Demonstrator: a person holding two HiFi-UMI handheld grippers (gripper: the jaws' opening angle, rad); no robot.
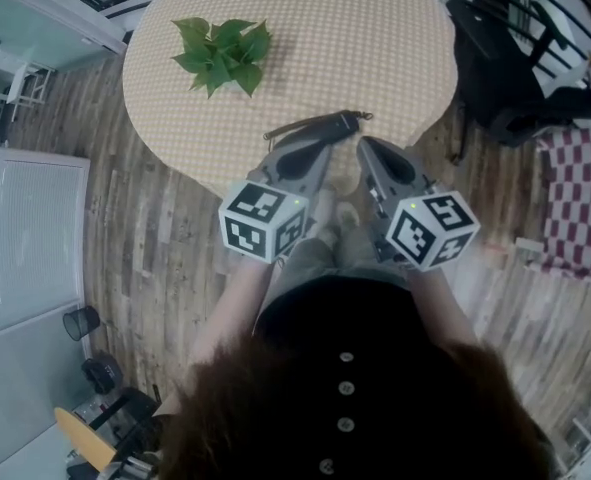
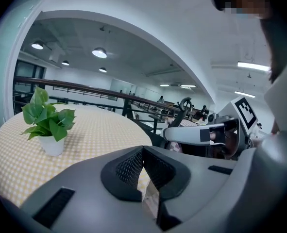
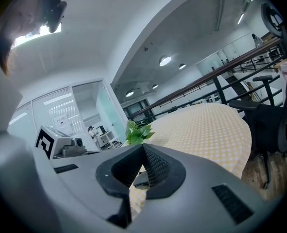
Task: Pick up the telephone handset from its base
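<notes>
No telephone base shows in any view. A dark, long, slim object (image 1: 315, 125) lies at the near edge of the round table (image 1: 325, 28); I cannot tell whether it is the handset. My left gripper (image 1: 315, 151) hangs just short of that edge, with its jaws together and nothing between them (image 2: 142, 149). To its right, my right gripper (image 1: 367, 146) is also shut and empty (image 3: 143, 147). The dark object (image 3: 141, 178) shows just under the right gripper's jaw tips. Both grippers are held close in front of the person's body.
A small potted green plant (image 1: 222, 53) (image 2: 47, 120) (image 3: 137, 131) stands on the checked tablecloth at the left. A black office chair (image 1: 505, 68) (image 3: 272, 125) is to the table's right, with a red checked cloth (image 1: 580, 198) nearer. A glass partition (image 1: 25, 238) stands on the left.
</notes>
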